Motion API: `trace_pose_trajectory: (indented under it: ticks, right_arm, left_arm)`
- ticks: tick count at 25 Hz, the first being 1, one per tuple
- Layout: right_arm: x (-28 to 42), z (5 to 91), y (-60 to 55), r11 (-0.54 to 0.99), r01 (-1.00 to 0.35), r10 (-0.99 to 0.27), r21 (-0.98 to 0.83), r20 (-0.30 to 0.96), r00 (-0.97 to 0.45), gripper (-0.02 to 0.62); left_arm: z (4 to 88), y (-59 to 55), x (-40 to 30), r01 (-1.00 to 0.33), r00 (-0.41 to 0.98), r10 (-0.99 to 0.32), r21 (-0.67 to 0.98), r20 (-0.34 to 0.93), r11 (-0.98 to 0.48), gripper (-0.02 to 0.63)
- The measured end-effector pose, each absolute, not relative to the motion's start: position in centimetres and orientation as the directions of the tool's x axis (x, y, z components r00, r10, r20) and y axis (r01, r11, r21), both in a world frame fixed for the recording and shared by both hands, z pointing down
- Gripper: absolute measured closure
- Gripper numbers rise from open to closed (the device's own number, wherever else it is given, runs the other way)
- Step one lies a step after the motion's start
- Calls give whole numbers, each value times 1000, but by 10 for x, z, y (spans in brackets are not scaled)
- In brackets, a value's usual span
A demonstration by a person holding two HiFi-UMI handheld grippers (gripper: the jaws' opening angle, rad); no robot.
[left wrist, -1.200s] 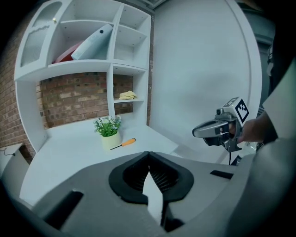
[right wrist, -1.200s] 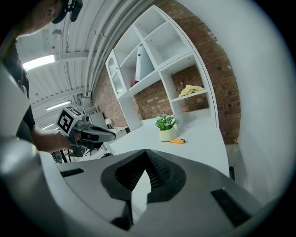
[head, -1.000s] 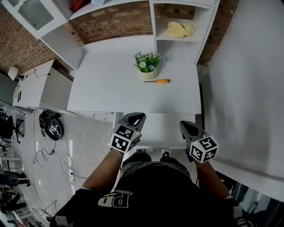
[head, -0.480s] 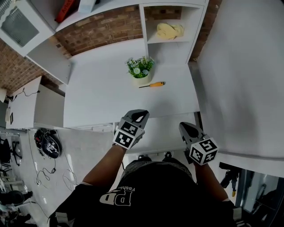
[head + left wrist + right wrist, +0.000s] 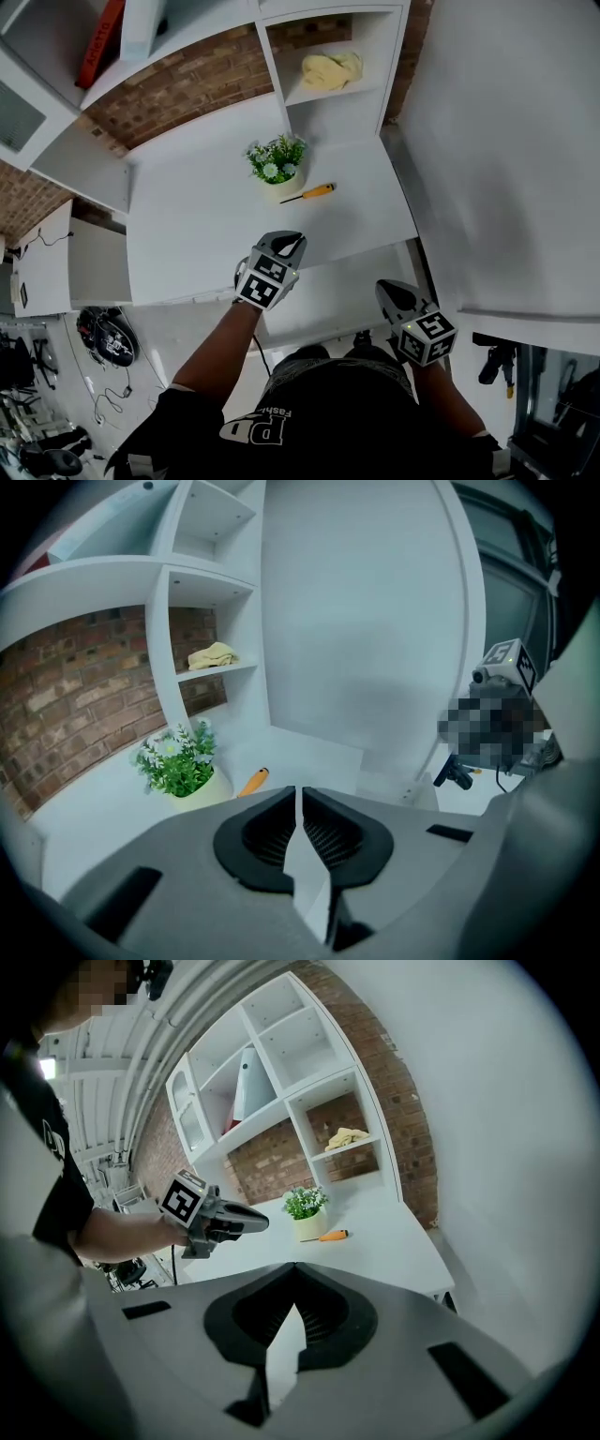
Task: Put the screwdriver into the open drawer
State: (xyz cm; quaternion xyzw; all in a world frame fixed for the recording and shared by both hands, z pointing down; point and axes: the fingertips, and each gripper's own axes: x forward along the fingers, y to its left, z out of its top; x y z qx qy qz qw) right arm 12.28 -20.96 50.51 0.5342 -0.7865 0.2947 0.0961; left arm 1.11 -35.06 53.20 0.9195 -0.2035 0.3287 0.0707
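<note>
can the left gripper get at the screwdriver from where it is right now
Probably yes: only bare desk lies between the left gripper and the screwdriver. The plant pot stands close behind its shaft, and the jaws are shut, so they must open first.

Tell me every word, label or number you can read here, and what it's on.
"Fash": on the black shirt, cut off; bigger letters under it unclear.
Red item on the top shelf: print too blurred to read.
Marker cube: square patterns, no letters.
</note>
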Motion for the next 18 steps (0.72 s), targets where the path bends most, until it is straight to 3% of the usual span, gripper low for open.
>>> trace_pose_trajectory:
  ticks: [18]
  right_arm:
    - [153, 543, -195, 141, -890, -756, -434, 533, -380, 591]
  left_arm:
    - [636, -448, 58, -219, 505, -258, -167, 824, -961, 586]
